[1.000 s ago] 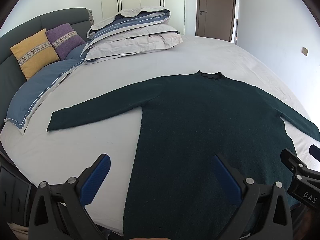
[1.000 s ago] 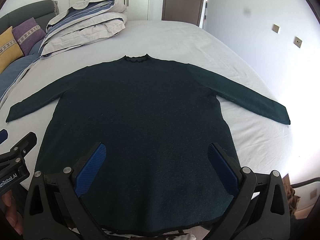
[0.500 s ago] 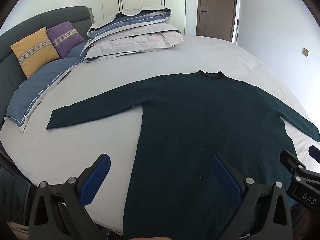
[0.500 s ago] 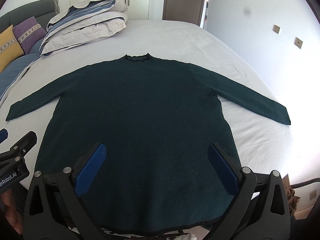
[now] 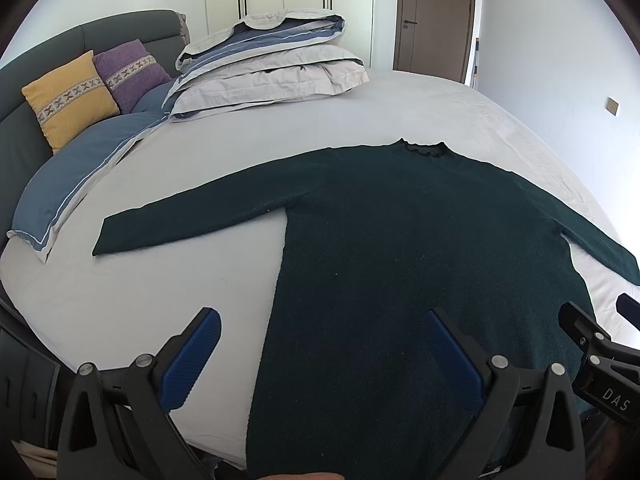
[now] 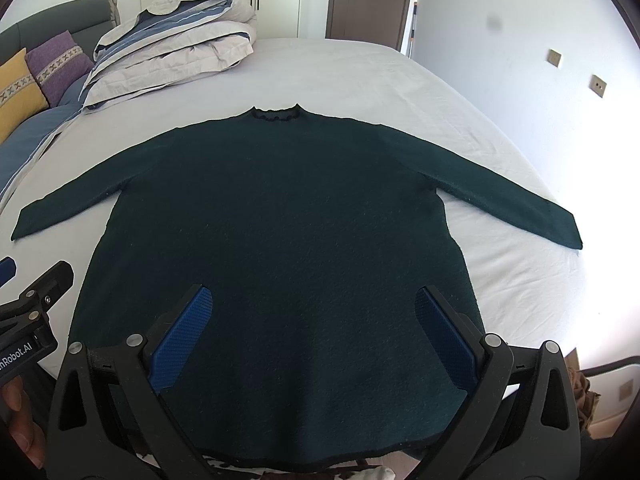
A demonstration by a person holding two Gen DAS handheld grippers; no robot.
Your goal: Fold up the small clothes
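- Both hand-held grippers hover above the hem end of the sweater: the left hand-held gripper has its blue pads spread wide and holds nothing, and the right hand-held gripper is likewise spread wide and empty.
- The dark green sweater lies flat on the bed, collar pointing away from the hem end, both sleeves stretched outward from the body.
- Relative to the sweater, the left sleeve reaches toward the blue pillow; the right sleeve runs toward the bed's far edge by the wall.
- Beyond the sweater's collar sits a folded duvet stack, well apart from the sweater; yellow and purple cushions lean on the headboard beyond the left sleeve.
- No fold appears started; the garment is fully spread.
- Judged from its look, the knit is soft, light and limp, with a fuzzy surface that should grip well in the ribbed pads yet will sag and stretch if lifted by one point.
- Sensible holds would be a sleeve cuff or the shoulder seam, pinching a single layer edge, so each sleeve can be laid across the body first.
- The hem hangs near the bed's near edge, so dragging risks pulling it off.
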